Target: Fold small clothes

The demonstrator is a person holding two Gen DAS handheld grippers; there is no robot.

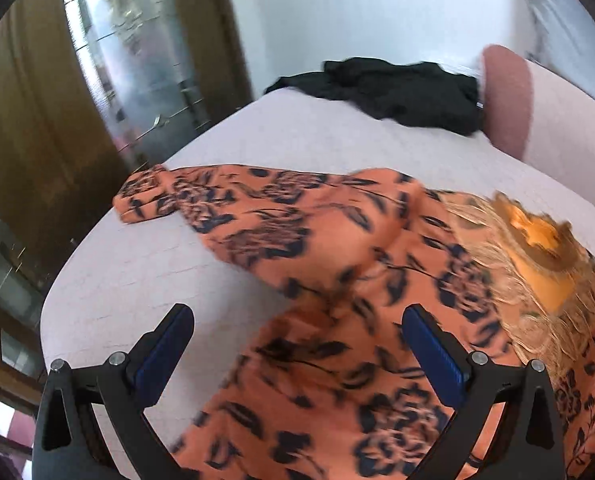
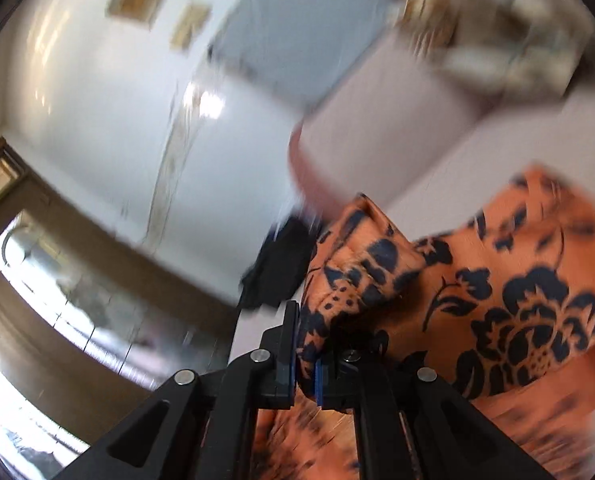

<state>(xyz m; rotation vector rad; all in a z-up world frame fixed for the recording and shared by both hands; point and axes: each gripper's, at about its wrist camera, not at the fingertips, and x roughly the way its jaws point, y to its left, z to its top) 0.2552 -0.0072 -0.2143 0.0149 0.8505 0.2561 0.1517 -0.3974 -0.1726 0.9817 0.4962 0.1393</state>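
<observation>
An orange garment [image 1: 337, 288] printed with dark blue flowers lies spread over a pale bed [image 1: 145, 264]; a yellow-orange patch with pale fringe shows on it at the right. My left gripper [image 1: 293, 340] hovers above the garment's near part, open, with nothing between its blue pads [image 1: 433, 356]. My right gripper [image 2: 306, 360] is shut on a bunched fold of the same orange garment [image 2: 497, 300], lifted off the bed. The right wrist view is tilted and blurred.
A black garment [image 1: 397, 88] lies crumpled at the far end of the bed, also seen as the black garment [image 2: 277, 268] beyond the right gripper. A pink-and-white pillow [image 1: 537, 112] sits at the far right. A glass door with brown curtains [image 1: 109, 80] stands left of the bed.
</observation>
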